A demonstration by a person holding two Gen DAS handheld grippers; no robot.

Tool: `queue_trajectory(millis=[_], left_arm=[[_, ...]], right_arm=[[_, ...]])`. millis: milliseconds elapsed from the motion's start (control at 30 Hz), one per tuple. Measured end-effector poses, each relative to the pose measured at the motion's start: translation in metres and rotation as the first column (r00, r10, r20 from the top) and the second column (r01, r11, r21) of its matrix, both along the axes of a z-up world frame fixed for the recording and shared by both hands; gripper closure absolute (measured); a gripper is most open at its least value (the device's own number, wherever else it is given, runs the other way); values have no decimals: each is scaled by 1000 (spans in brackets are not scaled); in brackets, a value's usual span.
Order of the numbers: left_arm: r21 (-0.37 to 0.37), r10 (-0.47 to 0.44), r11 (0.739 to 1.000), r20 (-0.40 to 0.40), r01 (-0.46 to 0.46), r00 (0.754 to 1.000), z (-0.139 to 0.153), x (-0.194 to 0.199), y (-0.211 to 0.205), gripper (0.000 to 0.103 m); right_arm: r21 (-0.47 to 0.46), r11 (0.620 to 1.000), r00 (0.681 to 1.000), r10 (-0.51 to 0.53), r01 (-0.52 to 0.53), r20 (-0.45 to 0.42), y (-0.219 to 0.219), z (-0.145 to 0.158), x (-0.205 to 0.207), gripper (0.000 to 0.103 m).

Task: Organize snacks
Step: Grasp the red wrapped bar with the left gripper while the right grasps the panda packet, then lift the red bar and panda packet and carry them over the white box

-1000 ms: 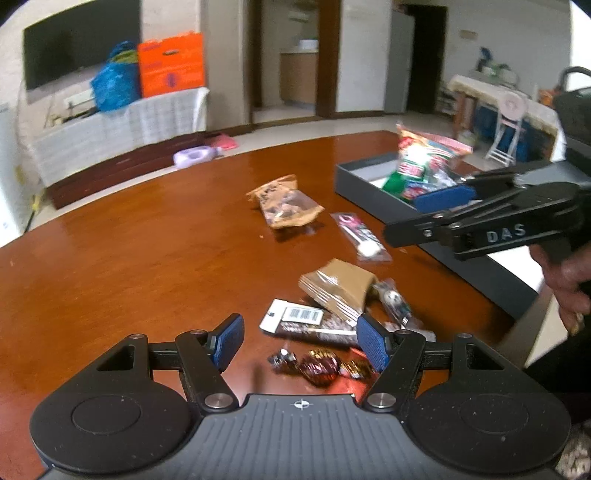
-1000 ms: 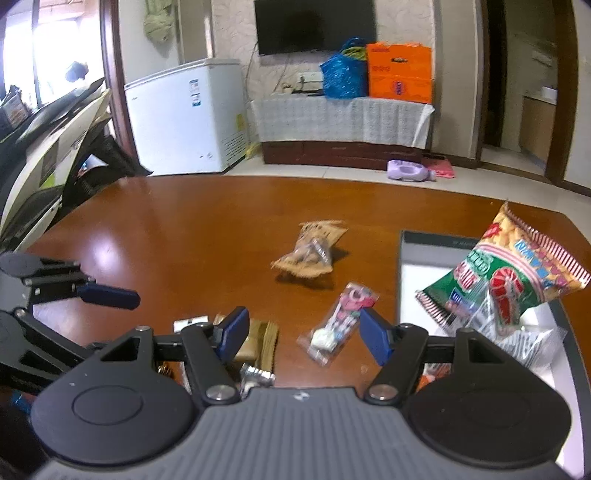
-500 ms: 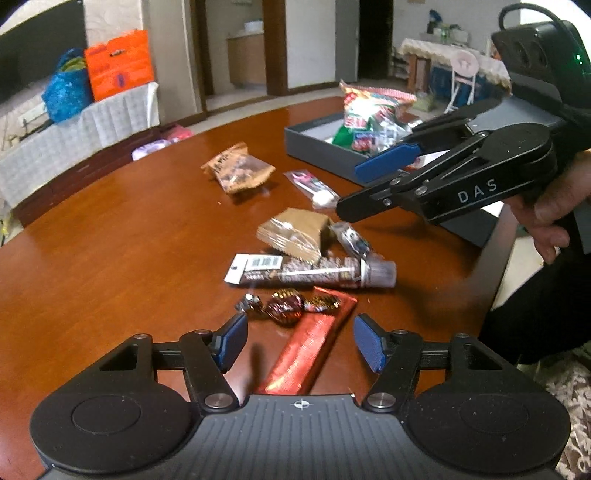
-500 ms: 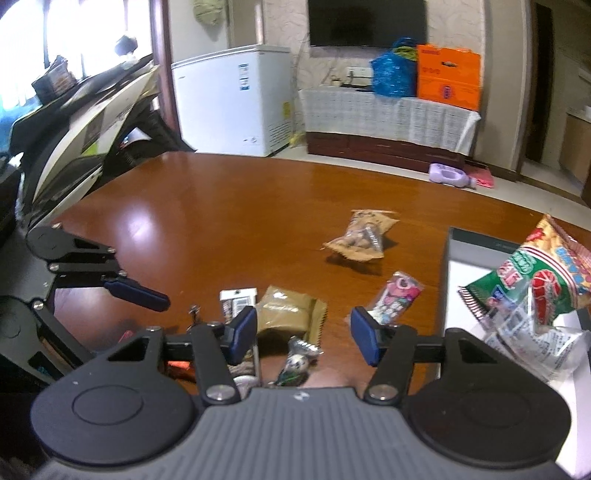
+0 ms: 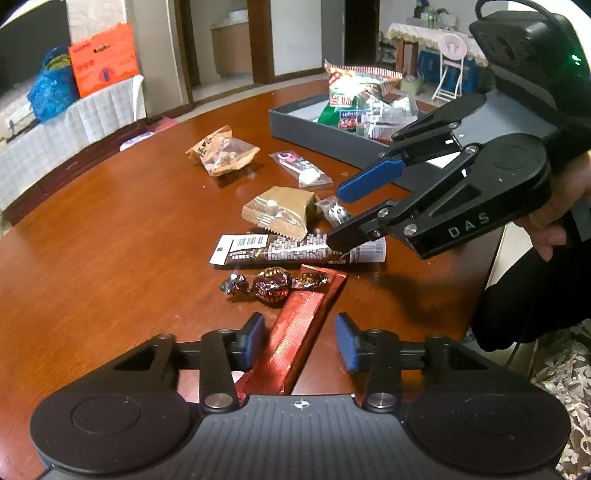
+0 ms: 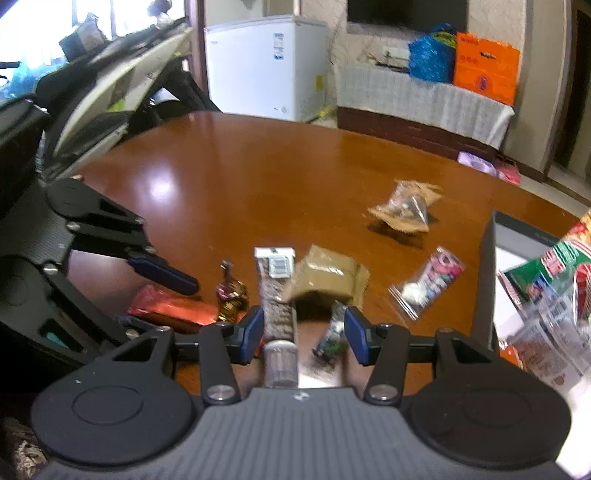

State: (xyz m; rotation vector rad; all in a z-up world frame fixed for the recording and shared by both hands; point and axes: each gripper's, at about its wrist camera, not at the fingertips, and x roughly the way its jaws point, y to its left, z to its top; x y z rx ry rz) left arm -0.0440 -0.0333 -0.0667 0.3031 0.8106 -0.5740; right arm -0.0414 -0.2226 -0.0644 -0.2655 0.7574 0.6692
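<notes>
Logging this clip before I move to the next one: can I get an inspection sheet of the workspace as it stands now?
Surface: glossy brown wooden table.
Job's things: grey box holds a green chip bag and clear packets; loose on the table are a long barcode bar, red bar, foil candy, tan pouch, nut pouch, pink-label sachet.
Clutter: nothing seen.
Grippers: left gripper open, straddling the red bar; right gripper open over the long barcode bar's end.
Cables: black cable on the right unit.
Surroundings: white freezer, orange bag, blue bag.
</notes>
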Motion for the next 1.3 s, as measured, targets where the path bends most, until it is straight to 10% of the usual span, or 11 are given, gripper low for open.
queue_trajectory(millis=[500, 1300], left_arm=[[2, -7, 1000, 9, 7, 1000, 0, -1, -1, 79], [-32, 49, 998, 58, -48, 997, 13, 2, 8, 81]], right_arm=[[28, 991, 991, -130, 130, -18, -14, -2, 20, 54], [-22, 992, 992, -124, 124, -2, -7, -19, 27, 86]])
